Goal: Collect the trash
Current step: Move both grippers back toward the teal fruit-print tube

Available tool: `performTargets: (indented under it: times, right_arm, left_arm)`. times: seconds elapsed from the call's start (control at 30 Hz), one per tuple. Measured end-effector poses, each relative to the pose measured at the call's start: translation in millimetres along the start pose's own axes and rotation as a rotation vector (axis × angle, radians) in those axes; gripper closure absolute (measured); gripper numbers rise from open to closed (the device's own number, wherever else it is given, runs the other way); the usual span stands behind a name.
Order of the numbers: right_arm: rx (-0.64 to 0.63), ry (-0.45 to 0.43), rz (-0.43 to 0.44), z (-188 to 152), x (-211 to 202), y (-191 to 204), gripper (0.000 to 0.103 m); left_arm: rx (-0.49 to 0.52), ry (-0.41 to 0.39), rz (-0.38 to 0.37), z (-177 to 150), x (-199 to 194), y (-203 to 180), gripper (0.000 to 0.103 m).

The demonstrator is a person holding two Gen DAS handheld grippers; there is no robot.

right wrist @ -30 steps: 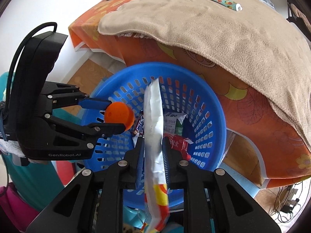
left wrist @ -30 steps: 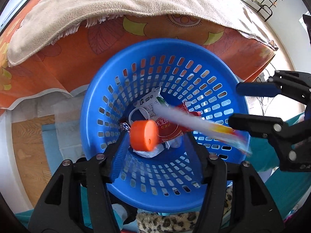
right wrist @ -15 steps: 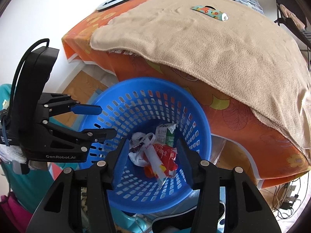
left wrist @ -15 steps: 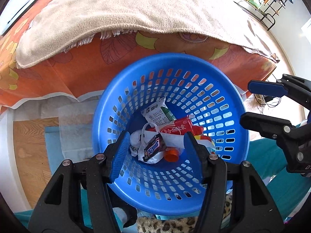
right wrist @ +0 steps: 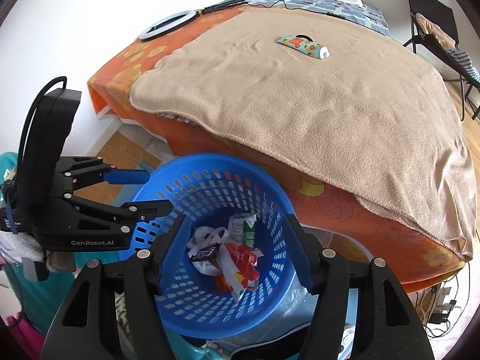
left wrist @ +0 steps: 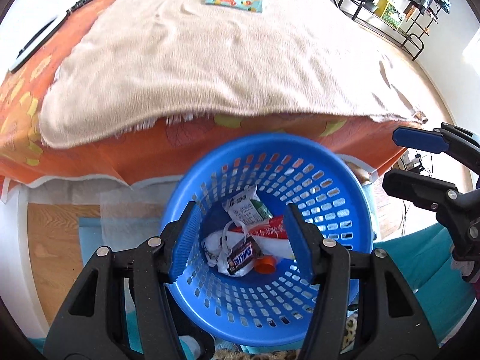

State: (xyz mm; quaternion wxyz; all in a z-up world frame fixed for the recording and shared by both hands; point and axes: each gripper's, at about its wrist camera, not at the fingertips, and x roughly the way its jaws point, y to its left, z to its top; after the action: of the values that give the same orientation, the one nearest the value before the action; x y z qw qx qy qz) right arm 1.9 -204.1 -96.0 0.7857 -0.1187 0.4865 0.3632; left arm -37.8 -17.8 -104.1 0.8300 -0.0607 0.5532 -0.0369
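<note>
Inside the blue slotted basket (right wrist: 271,192) lay crumpled wrappers (right wrist: 228,255) and an orange cap (left wrist: 265,264); my left gripper (left wrist: 241,237) gaped empty, my right gripper (right wrist: 237,244) had just been opening, nothing between.

A bed (right wrist: 210,138) fills the upper part of both views, covered by an orange sheet with a yellow flower print (left wrist: 18,114). A beige fleece blanket (right wrist: 330,105) lies spread over most of the sheet, its fringed edge hanging over the near side. A colourful tube with a white cap (right wrist: 303,45) lies flat on the blanket toward the far side. A white ring light (right wrist: 168,25) rests on the sheet near the wall. A blue perforated basket (right wrist: 270,192) stands just beside the bed's edge, on what I cannot tell.
</note>
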Motion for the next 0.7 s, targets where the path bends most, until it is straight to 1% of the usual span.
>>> performTargets:
  times: [0.23, 0.5, 0.7]
  right_arm:
    - [0.066, -0.056, 0.012, 17.9, -16.5, -21.2, 0.038]
    - [0.096, -0.098, -0.015, 45.4, -26.4, -44.3, 0.038]
    - [0.101, -0.149, -0.038, 72.9, -21.9, -63.9, 0.038]
  left_arm:
    - [-0.004, -0.056, -0.002, 36.1, -13.1, 5.1, 0.044]
    - [0.0, -0.106, -0.003, 78.7, -20.3, 10.2, 0.044]
    - [0.037, -0.147, 0.031, 119.9, -19.2, 11.5, 0.044]
